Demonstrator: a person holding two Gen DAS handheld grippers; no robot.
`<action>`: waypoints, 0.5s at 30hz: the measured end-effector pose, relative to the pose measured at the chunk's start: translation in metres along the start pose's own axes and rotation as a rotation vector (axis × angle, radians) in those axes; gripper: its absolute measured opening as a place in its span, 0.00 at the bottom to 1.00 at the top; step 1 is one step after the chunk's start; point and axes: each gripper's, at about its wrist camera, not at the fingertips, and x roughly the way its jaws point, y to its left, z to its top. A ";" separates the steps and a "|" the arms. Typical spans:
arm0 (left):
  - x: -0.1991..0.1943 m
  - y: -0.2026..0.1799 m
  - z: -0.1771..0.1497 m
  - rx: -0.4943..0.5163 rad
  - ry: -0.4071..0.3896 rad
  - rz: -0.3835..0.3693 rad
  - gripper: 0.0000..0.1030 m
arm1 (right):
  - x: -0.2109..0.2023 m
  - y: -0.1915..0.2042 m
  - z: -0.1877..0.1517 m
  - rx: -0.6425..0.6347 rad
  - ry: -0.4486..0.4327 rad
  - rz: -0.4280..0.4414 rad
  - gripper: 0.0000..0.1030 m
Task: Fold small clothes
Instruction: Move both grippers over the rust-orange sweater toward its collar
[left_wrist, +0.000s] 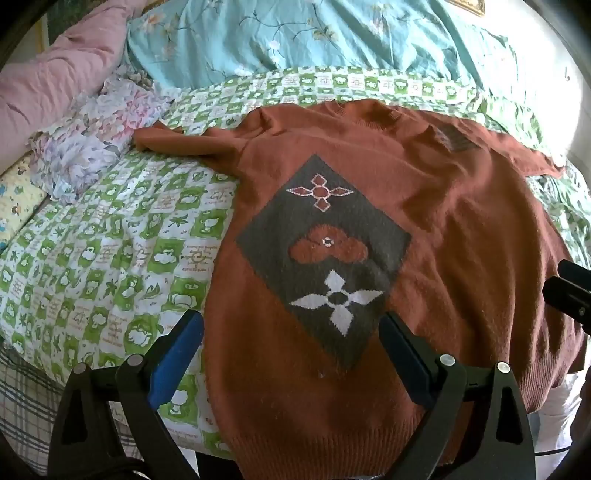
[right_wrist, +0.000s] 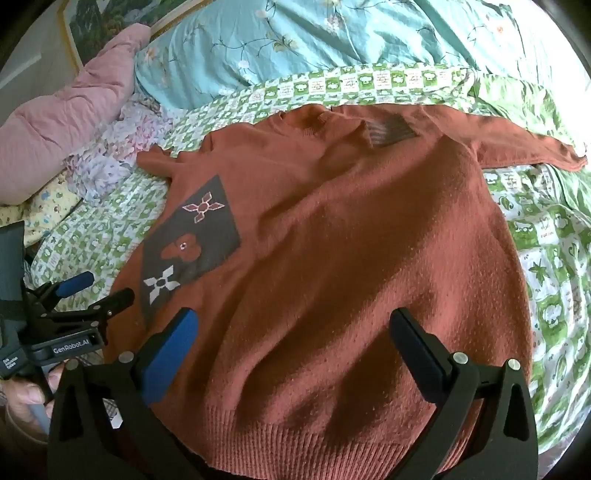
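Observation:
A rust-orange knit sweater (left_wrist: 443, 229) lies spread flat on the bed, neck at the far side, ribbed hem toward me; its front bears a grey diamond with flower shapes (left_wrist: 325, 254). One sleeve reaches left (left_wrist: 177, 142), the other right (right_wrist: 524, 144). My left gripper (left_wrist: 291, 332) hovers open above the sweater's lower left part with nothing between its fingers. Over the sweater (right_wrist: 351, 240) near its lower middle, my right gripper (right_wrist: 295, 328) also stands open and holds nothing. The left gripper (right_wrist: 92, 286) shows at the left edge of the right wrist view, held by a hand.
The bed is covered by a green-and-white checked quilt (left_wrist: 103, 258). A light blue flowered duvet (left_wrist: 295, 33) lies along the far side, a pink blanket (left_wrist: 48, 74) and crumpled floral cloth (left_wrist: 92, 147) at the far left. A picture frame (right_wrist: 88, 22) leans behind.

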 end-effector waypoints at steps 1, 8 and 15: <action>-0.001 -0.001 0.000 -0.004 0.003 -0.007 0.93 | 0.000 0.000 0.001 0.001 0.000 0.000 1.00; 0.004 -0.005 0.006 0.010 0.010 -0.012 0.93 | 0.001 -0.006 0.003 0.018 0.009 -0.005 1.00; 0.012 -0.009 0.018 0.027 0.008 -0.028 0.94 | 0.001 -0.020 0.010 0.042 -0.012 -0.006 1.00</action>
